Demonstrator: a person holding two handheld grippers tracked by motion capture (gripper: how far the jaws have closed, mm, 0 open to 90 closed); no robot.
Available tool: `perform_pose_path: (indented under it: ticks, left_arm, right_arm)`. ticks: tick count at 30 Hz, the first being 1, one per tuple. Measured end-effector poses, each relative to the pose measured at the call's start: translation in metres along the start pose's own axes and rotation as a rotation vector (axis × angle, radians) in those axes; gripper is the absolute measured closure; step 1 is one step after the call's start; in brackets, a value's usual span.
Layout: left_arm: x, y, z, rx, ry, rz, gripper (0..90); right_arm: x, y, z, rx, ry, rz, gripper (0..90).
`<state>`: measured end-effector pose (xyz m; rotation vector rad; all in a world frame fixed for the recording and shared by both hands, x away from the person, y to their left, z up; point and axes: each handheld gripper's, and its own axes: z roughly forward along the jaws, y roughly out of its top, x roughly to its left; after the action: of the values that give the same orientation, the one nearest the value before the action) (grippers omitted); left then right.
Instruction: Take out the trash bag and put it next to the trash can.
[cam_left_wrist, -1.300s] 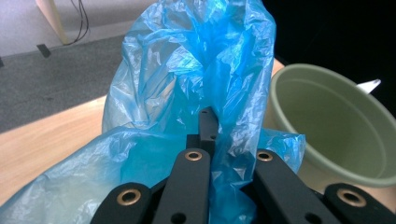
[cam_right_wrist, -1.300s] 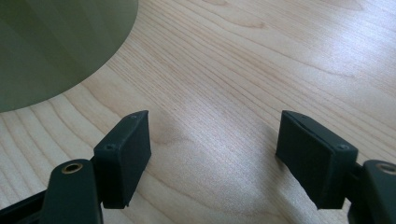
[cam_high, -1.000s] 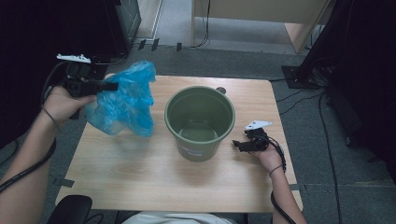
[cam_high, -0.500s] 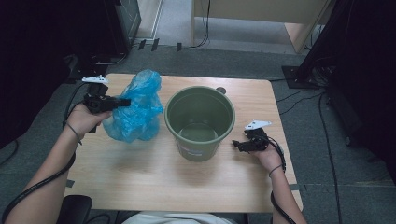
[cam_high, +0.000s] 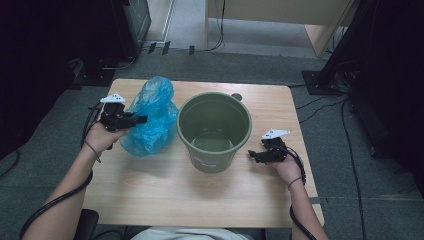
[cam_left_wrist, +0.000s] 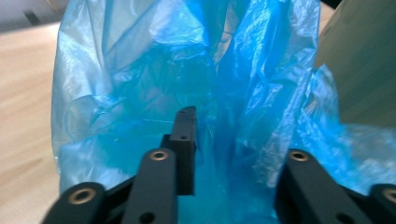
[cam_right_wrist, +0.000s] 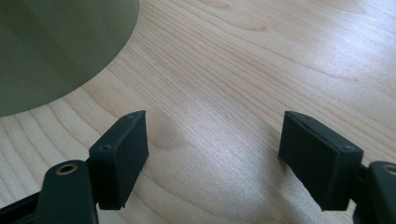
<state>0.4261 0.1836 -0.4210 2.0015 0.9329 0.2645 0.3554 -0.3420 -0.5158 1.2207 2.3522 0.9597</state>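
Note:
A crumpled blue plastic bag rests on the wooden table, just left of a green bucket. My left gripper is at the bag's left side. Its jaws have just been opening and now stand apart. In the left gripper view loose folds of the bag lie between and beyond them, around my left gripper, and nothing is pinched. My right gripper rests low over the table right of the bucket. It is open and empty, my right gripper showing bare wood between the jaws, with the bucket wall at upper left.
The bucket looks empty inside. A small dark round spot sits on the table behind it. Cables and furniture legs stand on the grey floor beyond the table. Bare wood lies in front of the bucket.
The left hand has come down and moved right, setting the bag on the table beside the bucket, and its jaws have parted. The right hand has not moved.

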Motion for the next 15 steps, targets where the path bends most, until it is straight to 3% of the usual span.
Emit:
perform_pose_path:
  ticks: [2, 5, 15]
  left_arm:
    - [0.000, -0.005, 0.004, -0.007, 0.012, 0.027, 62.3]
    - [0.001, -0.011, 0.008, -0.017, 0.019, 0.031, 56.4]
    - [0.004, -0.031, 0.023, -0.037, 0.017, -0.011, 42.3]
  right_arm:
    - [0.000, 0.000, 0.000, -0.002, 0.002, -0.004, 22.4]
    - [0.000, 0.000, 0.001, -0.004, 0.000, -0.005, 21.6]
    - [0.002, -0.001, 0.002, -0.012, -0.001, -0.002, 19.1]
